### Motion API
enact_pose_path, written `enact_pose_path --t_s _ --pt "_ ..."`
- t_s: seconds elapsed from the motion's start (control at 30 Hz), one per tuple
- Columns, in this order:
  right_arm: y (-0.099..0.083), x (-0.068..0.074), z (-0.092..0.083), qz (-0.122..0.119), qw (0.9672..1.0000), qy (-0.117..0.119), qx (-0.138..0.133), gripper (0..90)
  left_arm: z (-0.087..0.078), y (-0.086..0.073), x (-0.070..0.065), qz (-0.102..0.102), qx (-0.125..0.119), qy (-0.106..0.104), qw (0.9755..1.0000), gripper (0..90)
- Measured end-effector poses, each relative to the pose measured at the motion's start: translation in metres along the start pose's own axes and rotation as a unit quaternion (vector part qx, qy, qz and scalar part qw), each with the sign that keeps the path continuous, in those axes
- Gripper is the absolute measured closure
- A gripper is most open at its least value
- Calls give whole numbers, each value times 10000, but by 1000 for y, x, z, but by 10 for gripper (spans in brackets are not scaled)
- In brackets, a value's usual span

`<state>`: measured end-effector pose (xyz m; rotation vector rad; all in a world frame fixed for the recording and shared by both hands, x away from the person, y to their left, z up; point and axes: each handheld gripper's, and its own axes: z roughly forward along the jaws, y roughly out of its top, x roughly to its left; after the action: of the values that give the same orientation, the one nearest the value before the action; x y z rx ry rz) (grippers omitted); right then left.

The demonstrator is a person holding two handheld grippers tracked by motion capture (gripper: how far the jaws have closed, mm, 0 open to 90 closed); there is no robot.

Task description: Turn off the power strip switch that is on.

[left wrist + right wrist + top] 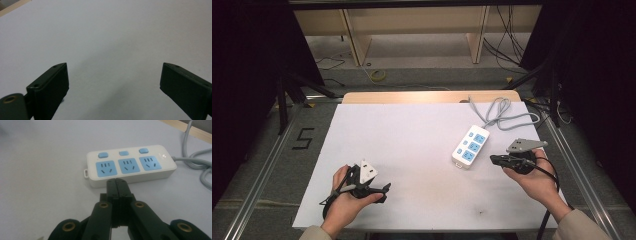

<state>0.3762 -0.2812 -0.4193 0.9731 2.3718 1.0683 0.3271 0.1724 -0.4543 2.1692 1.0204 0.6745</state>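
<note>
Right tongs point(117, 182) pressed together beside power strip point(130, 165); left tongs point(113, 82) apparently spread.

A: Where does the grey cable point(200, 167) go?
B: It runs off the right gripper view's right edge; its plug can't be seen.
A: And the power strip point(130, 166)?
B: The pressed-together jaws hide some of its near side.

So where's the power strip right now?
In the high view the power strip lies on the right half of the white table, its grey cable coiled behind it, just ahead of the right gripper.
</note>
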Motion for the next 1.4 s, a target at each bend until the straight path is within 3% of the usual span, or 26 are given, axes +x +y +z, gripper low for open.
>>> enact_pose_path --t_s 1.4 --pt "31 -20 34 6 9997 -110 221 900 0 0 -1 28 -3 25 10000 89"
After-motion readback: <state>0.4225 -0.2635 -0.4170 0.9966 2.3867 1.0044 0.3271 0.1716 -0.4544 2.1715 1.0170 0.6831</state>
